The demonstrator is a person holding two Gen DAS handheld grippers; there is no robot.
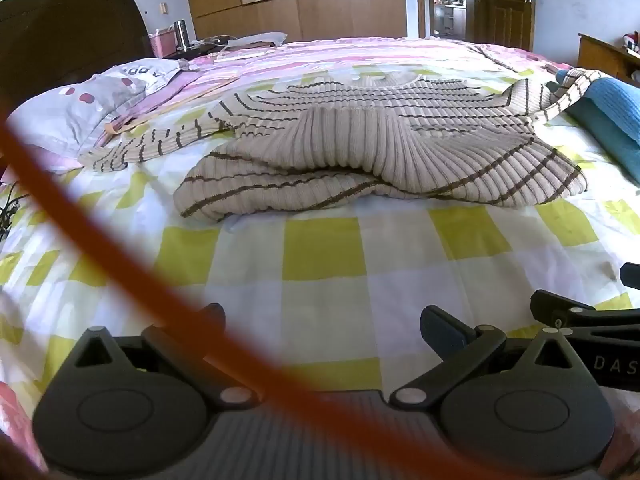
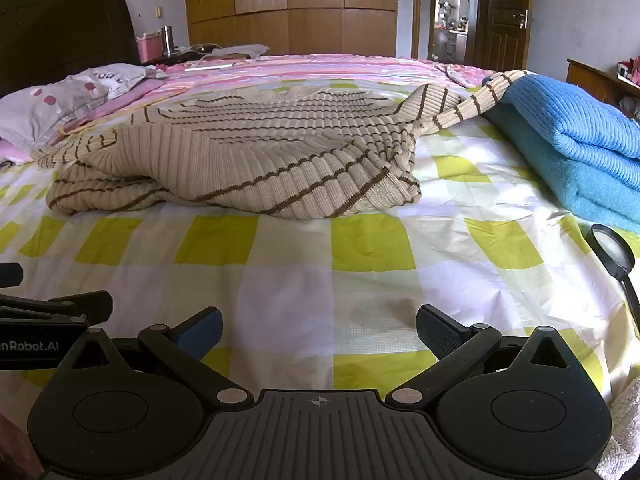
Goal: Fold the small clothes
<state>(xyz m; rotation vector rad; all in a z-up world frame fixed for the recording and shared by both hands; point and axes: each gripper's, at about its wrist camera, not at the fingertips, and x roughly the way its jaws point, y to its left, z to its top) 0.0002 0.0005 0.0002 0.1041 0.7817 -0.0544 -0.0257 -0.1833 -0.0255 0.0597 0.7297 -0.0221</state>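
In the left wrist view the left gripper [image 1: 322, 330] sits at 6 o'clock with its two fingers spread wide and nothing between them, over the yellow-and-white checked bedsheet [image 1: 324, 248]. A blurred orange cord [image 1: 120, 252] crosses the lens from 10 o'clock down toward 5 o'clock. Part of the other tool shows at 4 o'clock.

In the right wrist view the right gripper [image 2: 320, 330] is likewise at 6 o'clock, fingers spread apart and empty, above the same sheet. A black-rimmed magnifying glass [image 2: 614, 254] lies on the sheet at 3 o'clock.

Farther out, toward 12 o'clock in both views, the beige ribbed sweater with brown stripes [image 2: 248, 160] lies crumpled on the sheet, well apart from both grippers. Its hem is bunched and lifted, one sleeve trails toward 9 o'clock, and the other sleeve reaches to 2 o'clock, resting on a folded blue towel [image 2: 576, 148].

Beyond the sweater, at 10 o'clock, a grey pillow with red spots [image 1: 88, 100] lies by the dark headboard [image 1: 68, 28]. At 12 o'clock stand wooden wardrobe doors [image 2: 292, 8], and at 1 o'clock a brown door [image 2: 508, 12].
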